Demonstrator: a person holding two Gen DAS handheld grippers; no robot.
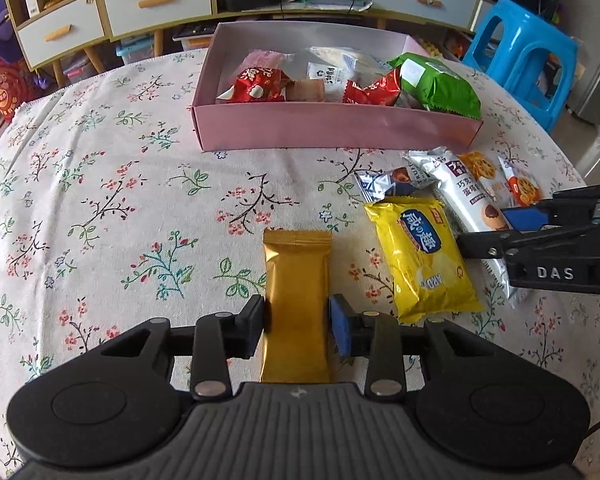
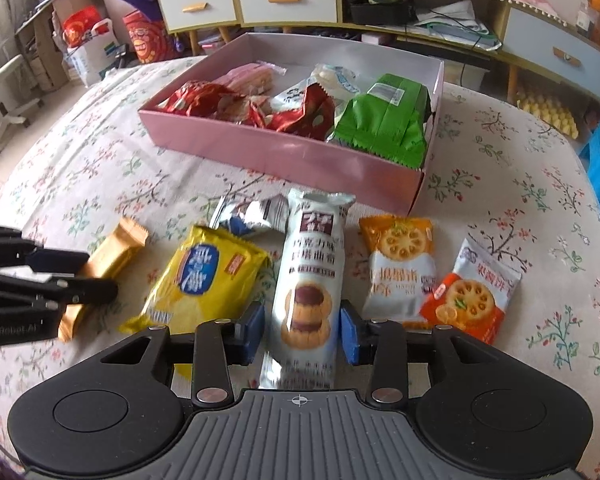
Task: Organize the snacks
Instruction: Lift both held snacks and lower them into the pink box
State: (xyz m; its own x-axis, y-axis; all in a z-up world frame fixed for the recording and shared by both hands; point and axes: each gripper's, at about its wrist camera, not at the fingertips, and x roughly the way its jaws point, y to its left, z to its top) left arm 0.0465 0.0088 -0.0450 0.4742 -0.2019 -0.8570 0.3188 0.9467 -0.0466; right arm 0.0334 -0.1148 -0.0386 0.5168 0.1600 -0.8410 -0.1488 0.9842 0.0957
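A gold packet (image 1: 296,272) lies on the flowered tablecloth, and my left gripper (image 1: 296,320) is shut on its near half, pads pressing both long edges. My right gripper (image 2: 302,330) is shut on a long silver cookie packet (image 2: 308,264). Between the two lies a yellow packet (image 2: 208,276). In the right wrist view the left gripper (image 2: 100,276) reaches in from the left over the gold packet (image 2: 116,252). The pink box (image 1: 332,128) behind holds red, green and white snacks.
Two orange biscuit packets (image 2: 400,272) (image 2: 468,292) lie right of the silver one, and a small silver-blue packet (image 2: 252,212) lies behind the yellow one. A blue stool (image 1: 520,52) stands beyond the table's right edge. A drawer cabinet (image 1: 156,0) lines the back.
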